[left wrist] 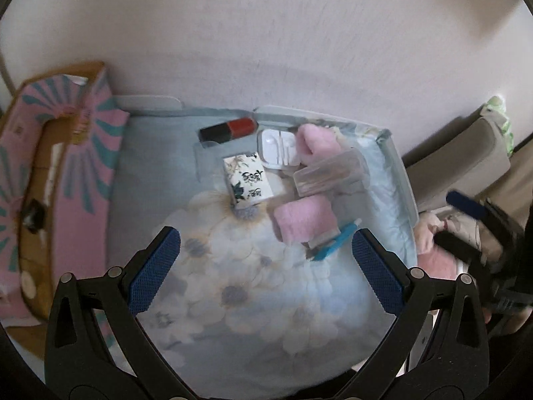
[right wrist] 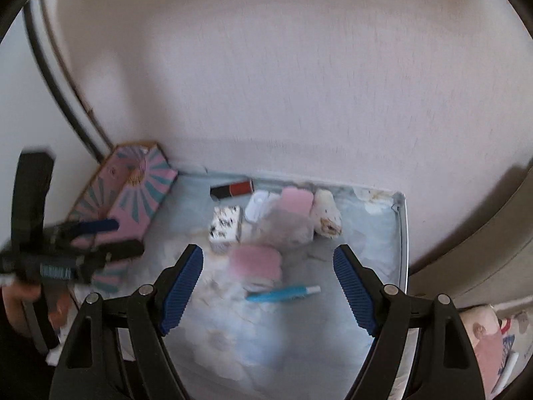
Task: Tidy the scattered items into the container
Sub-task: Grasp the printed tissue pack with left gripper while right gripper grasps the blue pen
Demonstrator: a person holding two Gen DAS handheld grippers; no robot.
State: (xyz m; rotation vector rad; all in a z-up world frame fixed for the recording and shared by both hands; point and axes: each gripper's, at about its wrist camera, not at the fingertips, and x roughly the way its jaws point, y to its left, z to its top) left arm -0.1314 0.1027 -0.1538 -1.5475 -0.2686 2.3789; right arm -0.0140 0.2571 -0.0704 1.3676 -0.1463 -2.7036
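Note:
A shallow container (left wrist: 396,166) with a pale blue floral lining stands against the wall. In it lie a red and black tube (left wrist: 230,129), a white earphone case (left wrist: 278,148), a floral card box (left wrist: 248,180), a clear plastic case (left wrist: 329,175), two pink rolled cloths (left wrist: 304,221), and a blue pen-like tool (left wrist: 334,240). My left gripper (left wrist: 266,266) is open and empty above the container's near half. My right gripper (right wrist: 268,288) is open and empty, hovering over the blue tool (right wrist: 283,293) and a pink cloth (right wrist: 255,261); this view is blurred.
A pink and teal patterned cardboard box (left wrist: 83,180) stands left of the container, also in the right wrist view (right wrist: 133,196). Beige furniture (left wrist: 466,156) and patterned fabric (right wrist: 493,343) lie to the right. A white wall is close behind.

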